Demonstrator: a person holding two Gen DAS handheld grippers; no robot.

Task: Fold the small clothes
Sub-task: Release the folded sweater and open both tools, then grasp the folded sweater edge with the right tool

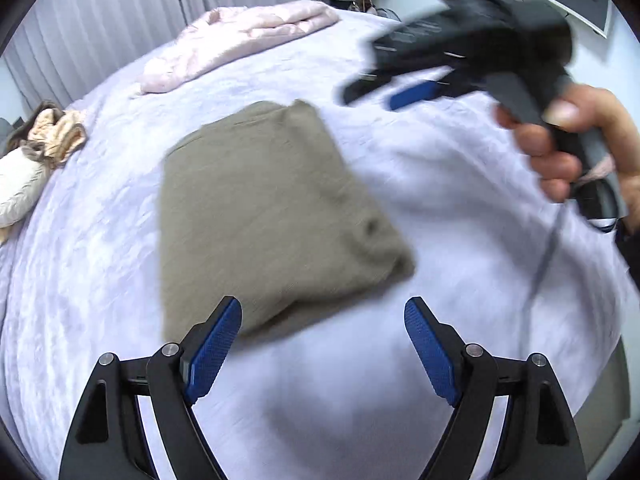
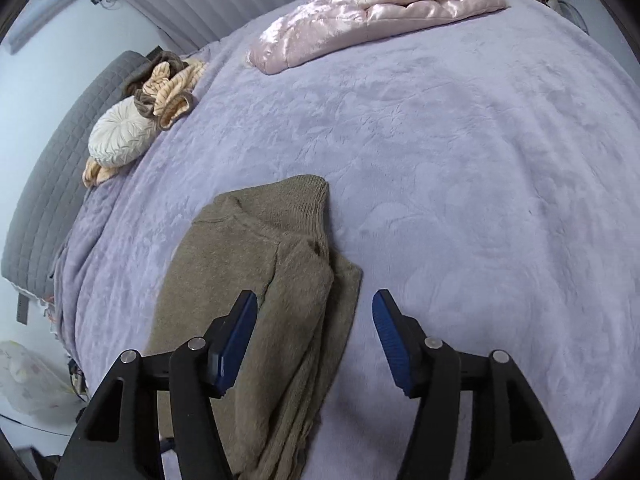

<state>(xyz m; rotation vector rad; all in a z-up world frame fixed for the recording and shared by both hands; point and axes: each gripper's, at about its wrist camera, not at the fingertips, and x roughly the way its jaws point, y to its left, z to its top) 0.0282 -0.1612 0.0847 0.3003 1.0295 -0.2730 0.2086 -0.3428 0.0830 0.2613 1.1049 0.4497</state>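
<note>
No legible writing or labels. Left gripper (image 1: 322, 314): jaws wide, blue ribbed pads, holding nothing, poised over the near edge of the sweater (image 1: 264, 216). Right gripper (image 2: 314, 312): jaws wide, holding nothing, above the sweater (image 2: 256, 280). Sweater: olive-brown fuzzy knit, ribbed hem, folded into a rough rectangle, centre frame on the lavender plush bedspread (image 2: 460, 160). Pink satin quilt (image 2: 372, 4), upper frame.
</note>
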